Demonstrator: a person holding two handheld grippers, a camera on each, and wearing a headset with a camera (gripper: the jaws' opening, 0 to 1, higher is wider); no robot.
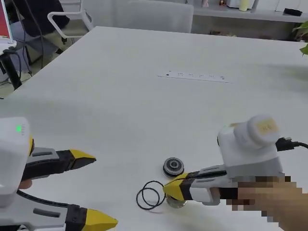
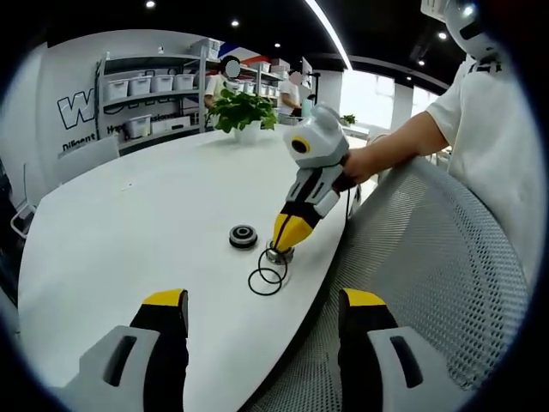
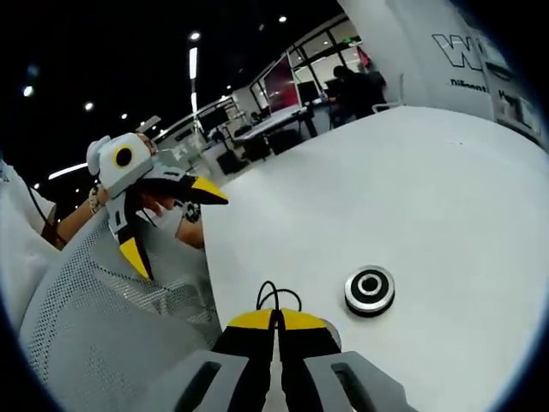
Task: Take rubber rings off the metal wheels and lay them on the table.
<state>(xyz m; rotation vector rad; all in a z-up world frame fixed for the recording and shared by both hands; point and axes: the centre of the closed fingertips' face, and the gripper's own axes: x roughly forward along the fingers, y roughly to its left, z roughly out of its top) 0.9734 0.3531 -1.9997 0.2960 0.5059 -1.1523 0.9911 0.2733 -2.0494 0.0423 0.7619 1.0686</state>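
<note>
A metal wheel (image 1: 173, 166) (image 2: 243, 236) (image 3: 370, 290) with a black rubber ring around it lies flat on the white table (image 1: 144, 96). Two loose black rubber rings (image 1: 150, 195) (image 2: 268, 279) (image 3: 279, 296) lie overlapping beside it. My right gripper (image 1: 167, 189) (image 3: 276, 319) is shut, its yellow tips over a second, bare metal wheel (image 1: 177, 203) (image 2: 279, 254) and right next to the loose rings. I cannot tell whether it pinches anything. My left gripper (image 1: 102, 189) (image 2: 264, 296) is open, holds nothing, and hovers to the left of the rings.
A flush power strip (image 1: 195, 76) sits in the tabletop further back. A white chair (image 1: 72, 21) stands at the far left corner. A grey mesh chair (image 2: 420, 257) is near the table's front edge. A potted plant (image 2: 243, 110) stands on the far end.
</note>
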